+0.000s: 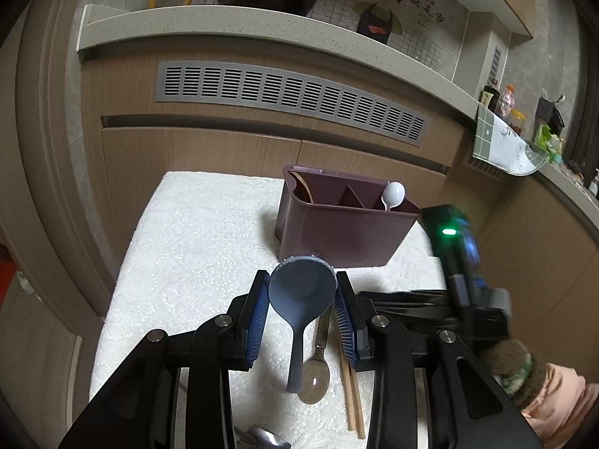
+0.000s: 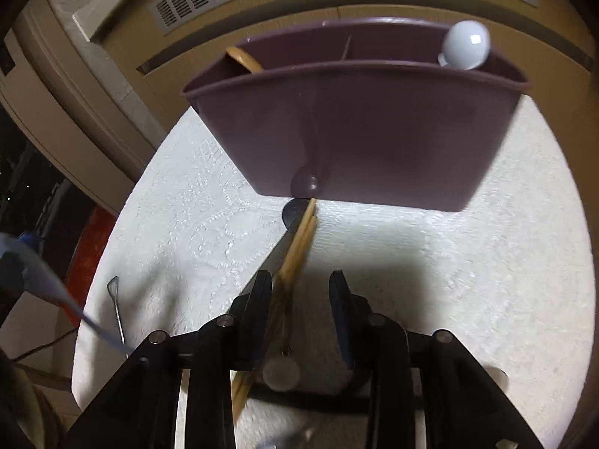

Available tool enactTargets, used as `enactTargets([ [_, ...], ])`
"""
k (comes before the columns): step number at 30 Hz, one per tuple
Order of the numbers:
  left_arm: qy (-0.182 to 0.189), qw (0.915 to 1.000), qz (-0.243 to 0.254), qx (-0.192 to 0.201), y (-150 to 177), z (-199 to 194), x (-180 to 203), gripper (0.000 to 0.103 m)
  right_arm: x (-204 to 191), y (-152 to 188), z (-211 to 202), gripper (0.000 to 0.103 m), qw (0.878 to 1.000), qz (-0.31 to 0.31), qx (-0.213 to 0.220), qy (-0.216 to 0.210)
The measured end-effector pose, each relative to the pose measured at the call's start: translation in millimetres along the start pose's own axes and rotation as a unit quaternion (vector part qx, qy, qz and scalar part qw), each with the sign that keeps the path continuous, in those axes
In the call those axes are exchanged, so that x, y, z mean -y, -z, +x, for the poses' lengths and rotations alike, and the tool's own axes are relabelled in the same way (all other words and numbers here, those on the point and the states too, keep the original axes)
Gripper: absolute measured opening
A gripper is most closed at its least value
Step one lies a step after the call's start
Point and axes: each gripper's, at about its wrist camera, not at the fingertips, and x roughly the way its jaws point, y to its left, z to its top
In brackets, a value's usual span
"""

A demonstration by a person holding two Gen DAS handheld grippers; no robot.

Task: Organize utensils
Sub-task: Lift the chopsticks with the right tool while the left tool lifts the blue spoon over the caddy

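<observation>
My left gripper (image 1: pixel 301 290) is shut on the bowl of a blue-grey rice paddle (image 1: pixel 299 295), held above the white mat in front of the maroon utensil caddy (image 1: pixel 348 232). The caddy holds a white spoon (image 1: pixel 393 192) in its right compartment and a wooden utensil (image 1: pixel 303 187) in its left one. Below the paddle lie a metal spoon (image 1: pixel 316 374) and wooden chopsticks (image 1: pixel 353 393). My right gripper (image 2: pixel 299 284) is open, low over the chopsticks (image 2: pixel 295 258), which lie with a black-handled utensil (image 2: pixel 288 217) against the caddy (image 2: pixel 355 131). The white spoon (image 2: pixel 466 48) shows there too.
The white textured mat (image 1: pixel 194 247) covers the small table. Brown cabinet fronts with a grey vent (image 1: pixel 292 101) stand behind it. Another metal utensil (image 2: pixel 116 307) lies at the mat's left edge. My right gripper's body (image 1: pixel 460 262) is close on the right of the left one.
</observation>
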Motion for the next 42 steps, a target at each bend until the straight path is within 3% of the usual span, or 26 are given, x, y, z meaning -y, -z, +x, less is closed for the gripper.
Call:
enactTargets([
  [2,-0.002,1.0000,0.000,-0.003,0,0,0,0.035,-4,-4,13,0.028,1.000,-0.007,-0.008,0.010],
  [3,-0.003,1.0000,0.000,-0.005,0,0,-1,0.035,-5,-5,13,0.013,1.000,-0.008,-0.004,-0.001],
  [4,-0.003,1.0000,-0.001,-0.007,1,0,-1,0.035,-7,-6,12,0.009,1.000,-0.012,-0.005,-0.005],
  [12,0.007,1.0000,0.002,-0.004,1,-6,6,0.035,-9,6,-62,0.008,0.997,-0.028,0.066,-0.029],
  [23,0.022,0.9992,0.032,0.011,-13,-23,41,0.035,-6,16,-158,0.005,0.984,-0.049,0.172,-0.008],
  [27,0.033,0.9977,0.052,0.027,-47,-28,56,0.035,0,2,-187,0.005,0.977,-0.050,0.206,0.001],
  [32,0.050,0.9915,0.081,0.089,-122,-38,73,0.035,-4,-50,-256,0.005,0.952,-0.076,0.296,0.029],
  [35,0.055,0.9879,0.088,0.115,-161,-27,77,0.035,-6,-79,-277,0.005,0.940,-0.085,0.327,0.048],
  [39,0.060,0.9873,0.087,0.119,-186,5,76,0.035,-4,-105,-275,0.005,0.933,-0.093,0.339,0.073],
  [42,0.064,0.9900,0.079,0.098,-188,37,69,0.035,6,-120,-256,0.005,0.937,-0.091,0.327,0.081],
])
